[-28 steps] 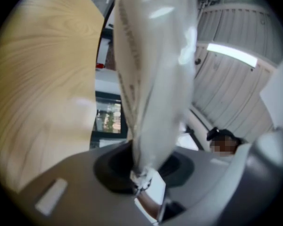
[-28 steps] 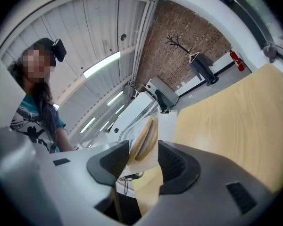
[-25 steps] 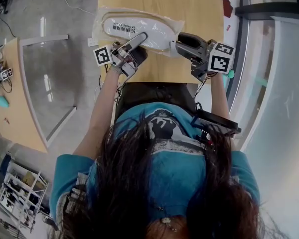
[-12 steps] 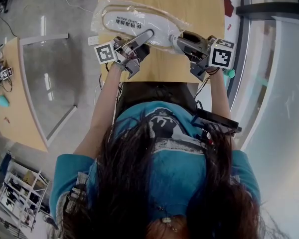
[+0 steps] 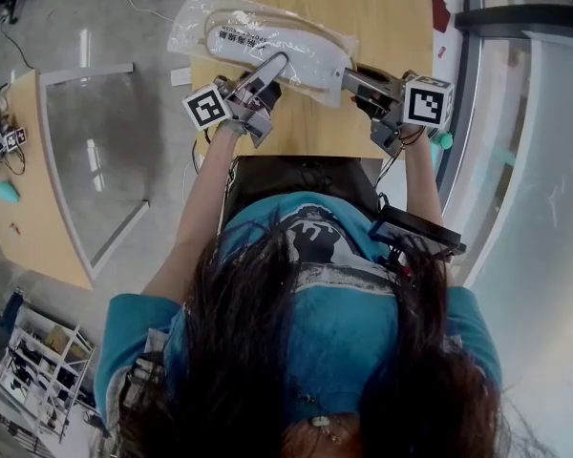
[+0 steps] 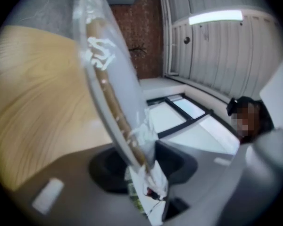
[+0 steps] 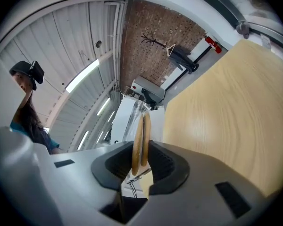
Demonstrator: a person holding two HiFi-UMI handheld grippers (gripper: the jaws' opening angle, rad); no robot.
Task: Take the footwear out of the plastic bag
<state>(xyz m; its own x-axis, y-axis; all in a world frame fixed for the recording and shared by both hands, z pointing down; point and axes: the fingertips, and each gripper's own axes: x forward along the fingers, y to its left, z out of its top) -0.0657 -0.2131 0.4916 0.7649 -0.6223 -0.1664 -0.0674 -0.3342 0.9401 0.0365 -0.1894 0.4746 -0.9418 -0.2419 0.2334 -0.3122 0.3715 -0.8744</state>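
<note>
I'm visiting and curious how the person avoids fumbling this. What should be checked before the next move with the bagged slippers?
1. The right gripper clamps the footwear through the plastic bag: ok; its jaws have just been closing.
2. The left gripper holds the bag: not ok; its jaws have just been opening, and the bag sits loose between them.
3. The footwear is out: not ok, it is inside the bag.
4. The bag's open end is found: cannot tell.

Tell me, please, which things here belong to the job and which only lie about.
Job: bag; slippers inside it.
Lying about: white tag; red thing; glass panel.
</note>
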